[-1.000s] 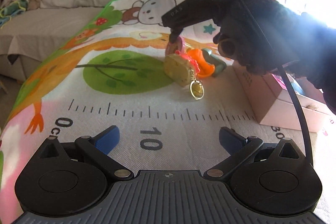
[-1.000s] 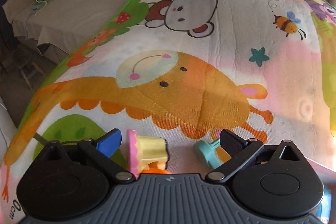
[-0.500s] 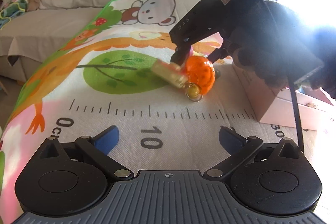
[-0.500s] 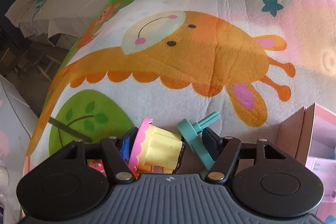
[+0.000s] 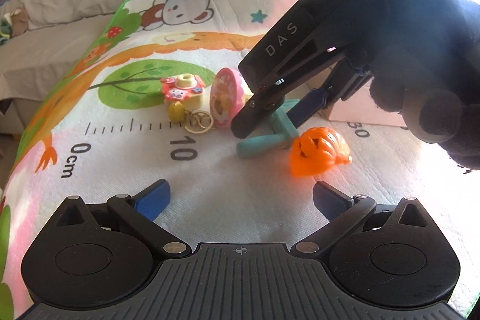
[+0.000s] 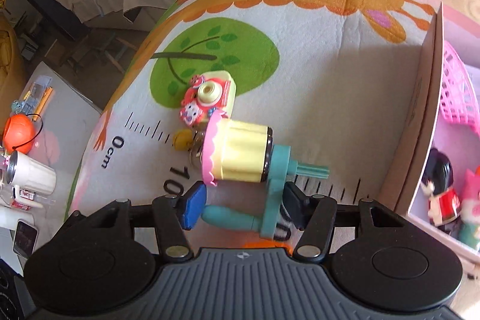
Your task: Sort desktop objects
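My right gripper (image 6: 241, 207) is shut on the teal crank handle (image 6: 237, 216) of a pink and yellow toy (image 6: 237, 153) and holds it just above the mat. In the left wrist view the same toy (image 5: 225, 98) hangs under the right gripper (image 5: 270, 116), its teal handle (image 5: 264, 137) near the mat. An orange pumpkin toy (image 5: 319, 150) lies on the mat to the right of it. A toy camera keychain (image 5: 183, 87) lies to the left; it also shows in the right wrist view (image 6: 210, 98). My left gripper (image 5: 240, 195) is open and empty, low over the mat.
A pink cardboard box (image 6: 426, 116) stands at the right with a pink basket (image 6: 457, 89) and small dolls (image 6: 438, 185) inside. The printed play mat (image 5: 210, 179) covers the surface. Left of the mat's edge lie a white mug (image 6: 31, 174) and an orange ball (image 6: 18, 132).
The right gripper has lifted the pink and yellow toy by its teal handle and swung down and right. The orange pumpkin has rolled off to the right. The left gripper moved closer.
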